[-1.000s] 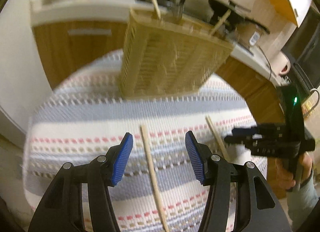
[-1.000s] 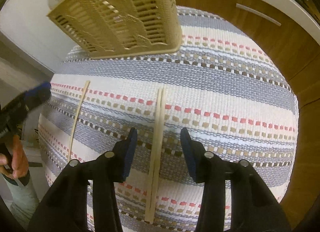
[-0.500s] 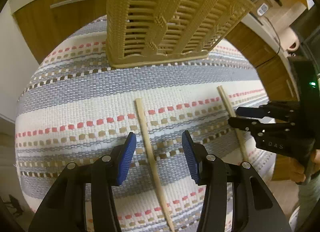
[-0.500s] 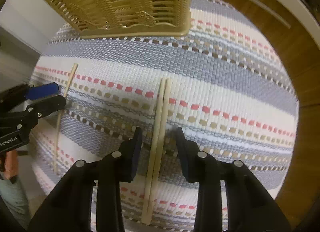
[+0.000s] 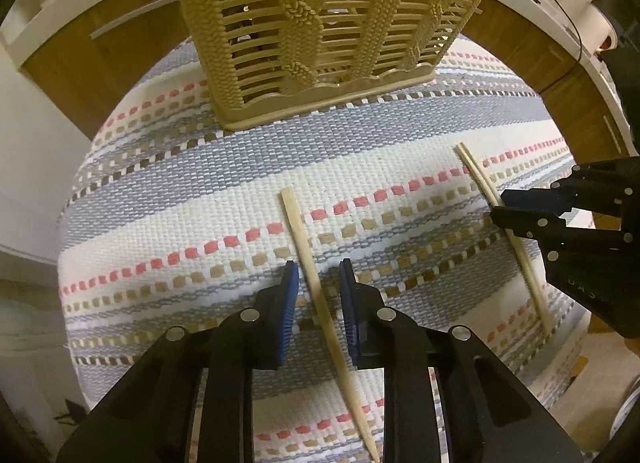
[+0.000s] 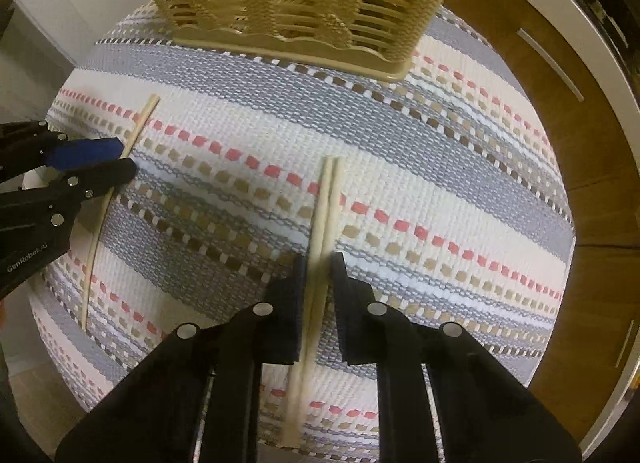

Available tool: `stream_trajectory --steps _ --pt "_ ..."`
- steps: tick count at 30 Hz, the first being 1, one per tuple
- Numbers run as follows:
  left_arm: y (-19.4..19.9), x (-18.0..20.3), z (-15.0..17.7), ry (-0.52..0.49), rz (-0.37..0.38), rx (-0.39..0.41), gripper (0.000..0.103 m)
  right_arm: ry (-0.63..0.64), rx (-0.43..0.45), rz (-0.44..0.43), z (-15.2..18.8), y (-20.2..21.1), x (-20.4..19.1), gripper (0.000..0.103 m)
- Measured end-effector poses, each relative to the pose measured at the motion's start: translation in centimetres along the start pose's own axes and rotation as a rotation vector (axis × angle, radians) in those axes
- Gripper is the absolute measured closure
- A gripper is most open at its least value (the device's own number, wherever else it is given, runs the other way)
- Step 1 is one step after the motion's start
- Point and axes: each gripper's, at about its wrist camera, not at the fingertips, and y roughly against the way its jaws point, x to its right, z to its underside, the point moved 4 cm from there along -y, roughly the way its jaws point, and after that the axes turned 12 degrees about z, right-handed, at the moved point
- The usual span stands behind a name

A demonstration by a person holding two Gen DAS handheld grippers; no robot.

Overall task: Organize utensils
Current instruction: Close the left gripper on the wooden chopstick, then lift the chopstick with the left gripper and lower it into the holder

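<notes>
The single chopstick (image 5: 316,287) lay on the striped woven mat (image 5: 400,167), running away from you toward the slatted basket (image 5: 320,23), and your left gripper (image 5: 316,275) straddled it partway along its length. Its jaws had just been closing with the stick between them, but a gap showed on both sides of the stick — the blue pads (image 5: 289,295) were not yet pressing it. To your right, the pair of chopsticks (image 6: 326,223) lay side by side on the same mat, and your right gripper (image 6: 318,263) had just been closing around them; its jaws were nearly together and looked to be pinching the pair, though the blur there made the contact hard to confirm.

To do this step well, you needed both sets of pads low enough to catch the sticks rather than ride over them, since thin, round sticks on a soft weave tend to roll or slip out sideways. On the right, squeezing squarely mattered — otherwise one stick of the pair could stack on the other or squirt free. Lifting level, with the sticks gripped near the middle, would keep them from swinging before you tipped them into the basket standing just beyond.
</notes>
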Motion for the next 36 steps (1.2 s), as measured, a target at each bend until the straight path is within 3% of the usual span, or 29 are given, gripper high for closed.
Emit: stream_trajectory --steps 6,11,18,23,29,31,36 --pt "-0.7 1.0 -0.2 -0.029 -0.087 0.004 0.096 -0.006 0.004 -0.015 0.3 0.5 -0.2 0.093" --pt "-0.7 1.4 -0.3 -0.008 -0.087 0.029 0.099 -0.027 0.046 -0.034 2.1 1.2 2.6 0.093" --pt "2.4 2.4 0.4 0.013 0.046 0.225 0.1 -0.096 0.161 -0.128 4.2 4.4 5.2 0.093" --pt "6.6 3.4 0.9 -0.023 0.112 0.382 0.1 -0.109 0.296 -0.177 6.6 7.4 7.5 0.093" --pt "12.3 5.6 1.7 -0.096 0.222 0.606 0.099 -0.138 0.582 -0.236 10.3 13.8 9.4 0.093" --pt "14.4 6.1 1.6 -0.125 0.274 0.683 0.099 -0.169 0.638 -0.245 10.4 15.7 10.3 0.093" --pt "19.6 8.0 -0.2 -0.184 0.28 0.829 0.099 -0.203 0.771 -0.263 8.0 20.6 12.3 0.093"
